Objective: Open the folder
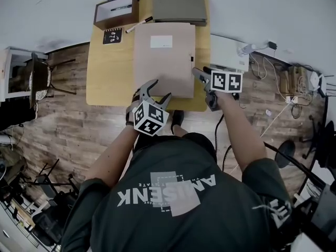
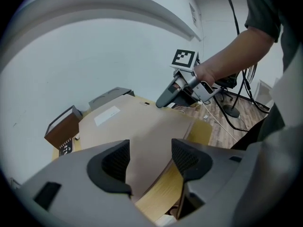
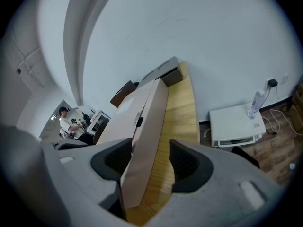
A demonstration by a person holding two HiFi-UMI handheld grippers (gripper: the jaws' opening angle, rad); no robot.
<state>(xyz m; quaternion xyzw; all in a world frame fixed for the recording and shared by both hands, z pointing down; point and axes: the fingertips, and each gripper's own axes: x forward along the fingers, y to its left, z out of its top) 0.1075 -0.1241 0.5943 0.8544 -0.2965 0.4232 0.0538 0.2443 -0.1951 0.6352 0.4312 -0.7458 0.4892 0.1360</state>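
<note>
Beige folder [image 1: 164, 59] lies shut on the table [image 1: 102, 72]; my left gripper [image 1: 157, 92] and right gripper [image 1: 201, 72] gape wide at its edges, gripping nothing.

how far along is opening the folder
Nothing done yet: the folder lies shut. In hand: left gripper and right gripper sit at its near end, jaws apart, gripping nothing. Still to do: grip the cover and lift it.

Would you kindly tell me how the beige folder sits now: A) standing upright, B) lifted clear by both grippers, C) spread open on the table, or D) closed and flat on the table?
D: the folder lies flat on the wooden table with its cover shut and label up.
</note>
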